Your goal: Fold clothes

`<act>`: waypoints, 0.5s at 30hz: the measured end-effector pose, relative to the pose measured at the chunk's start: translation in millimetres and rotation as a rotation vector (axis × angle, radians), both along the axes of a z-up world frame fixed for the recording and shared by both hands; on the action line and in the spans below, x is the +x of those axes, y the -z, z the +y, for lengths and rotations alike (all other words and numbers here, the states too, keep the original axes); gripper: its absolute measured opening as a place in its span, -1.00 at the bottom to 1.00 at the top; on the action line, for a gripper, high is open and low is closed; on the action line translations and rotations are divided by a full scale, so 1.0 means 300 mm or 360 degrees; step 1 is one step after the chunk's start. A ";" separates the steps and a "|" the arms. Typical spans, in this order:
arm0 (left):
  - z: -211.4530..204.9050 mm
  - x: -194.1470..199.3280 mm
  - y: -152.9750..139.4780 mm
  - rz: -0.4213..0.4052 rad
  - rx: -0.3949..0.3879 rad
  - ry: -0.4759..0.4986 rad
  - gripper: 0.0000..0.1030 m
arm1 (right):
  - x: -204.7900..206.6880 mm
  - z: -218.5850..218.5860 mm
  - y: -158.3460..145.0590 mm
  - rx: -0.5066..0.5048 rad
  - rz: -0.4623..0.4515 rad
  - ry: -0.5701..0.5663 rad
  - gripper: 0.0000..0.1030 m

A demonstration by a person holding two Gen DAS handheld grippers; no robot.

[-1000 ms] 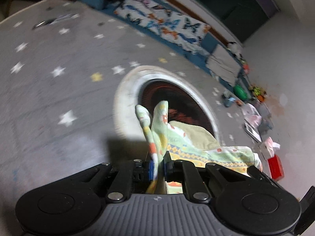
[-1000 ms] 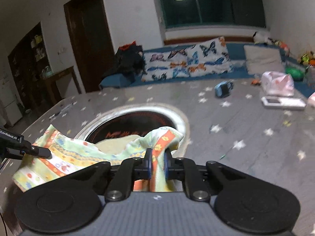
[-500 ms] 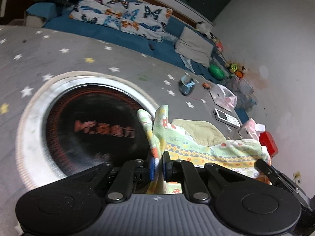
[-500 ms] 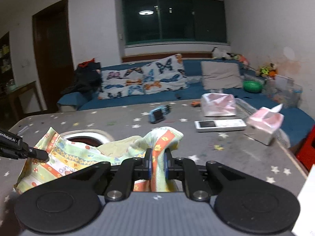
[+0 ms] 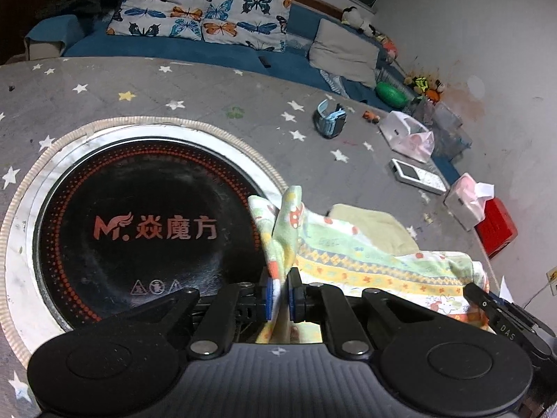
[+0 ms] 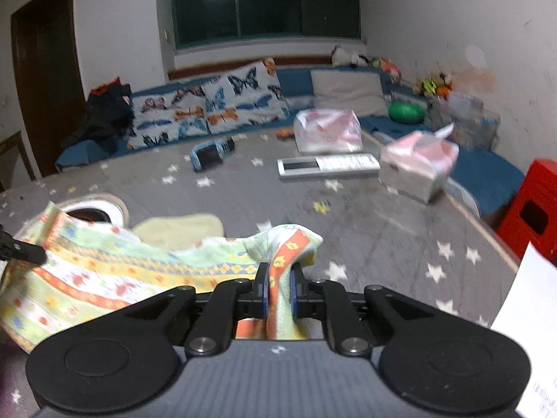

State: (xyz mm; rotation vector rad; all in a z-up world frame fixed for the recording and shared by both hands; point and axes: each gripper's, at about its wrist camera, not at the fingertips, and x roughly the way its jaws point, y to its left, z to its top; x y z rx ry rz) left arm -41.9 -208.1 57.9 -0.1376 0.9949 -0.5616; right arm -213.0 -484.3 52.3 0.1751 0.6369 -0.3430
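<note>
Fingers on both your grippers are clamped on the patterned garment [image 5: 365, 254]: the left gripper [image 5: 278, 294] pinches one bunched corner, the right gripper [image 6: 278, 292] pinches another, and the cloth hangs slack between them.

Biggest change over the last second: the whole view has swung. The star-print table cover [image 5: 174, 83] was mostly bare grey before, then the round induction cooktop [image 5: 139, 226] slid in, and now it sits left of your left grip with the garment past its right rim. So you've carried the piece toward the table's right side without letting go. My guess is you're still positioning it, no fold made yet.

Left view gives you the cooktop logo and the cream lining [image 5: 369, 223] lying on the cover. The blurry right view shows the rest: the remote [image 6: 327, 165], tissue boxes [image 6: 416, 165] and blue toy phone [image 6: 212, 153] toward the far edge, so watch those when you spread it.
</note>
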 end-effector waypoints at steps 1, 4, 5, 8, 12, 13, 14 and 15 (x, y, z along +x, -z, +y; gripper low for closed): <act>0.001 0.000 0.004 -0.0001 0.0018 0.0001 -0.80 | 0.002 -0.004 0.013 -0.0002 0.0022 0.0006 -0.77; 0.007 0.001 0.008 -0.0022 0.0083 -0.0017 -0.71 | 0.011 -0.006 0.028 -0.0038 0.0074 0.0020 -0.67; 0.009 0.002 0.009 -0.0033 0.0109 -0.0026 -0.71 | 0.012 -0.007 0.026 -0.0049 0.0078 0.0027 -0.63; 0.019 0.010 0.002 -0.0072 0.0165 -0.0058 -0.64 | 0.009 -0.011 0.007 -0.0045 0.0058 0.0048 -0.60; 0.018 0.023 -0.014 -0.0119 0.0199 -0.0077 -0.48 | 0.026 -0.011 -0.015 0.0009 0.0021 0.0014 -0.51; 0.008 0.023 -0.017 -0.0123 0.0197 -0.0068 -0.48 | 0.038 -0.007 -0.014 0.0030 0.0021 -0.0006 -0.49; -0.007 0.022 -0.018 -0.0121 0.0193 -0.0050 -0.45 | 0.054 -0.002 -0.010 0.0048 0.0026 -0.0024 -0.48; -0.023 0.021 -0.018 -0.0119 0.0189 -0.0032 -0.43 | 0.069 0.005 -0.004 0.0061 0.0034 -0.0042 -0.44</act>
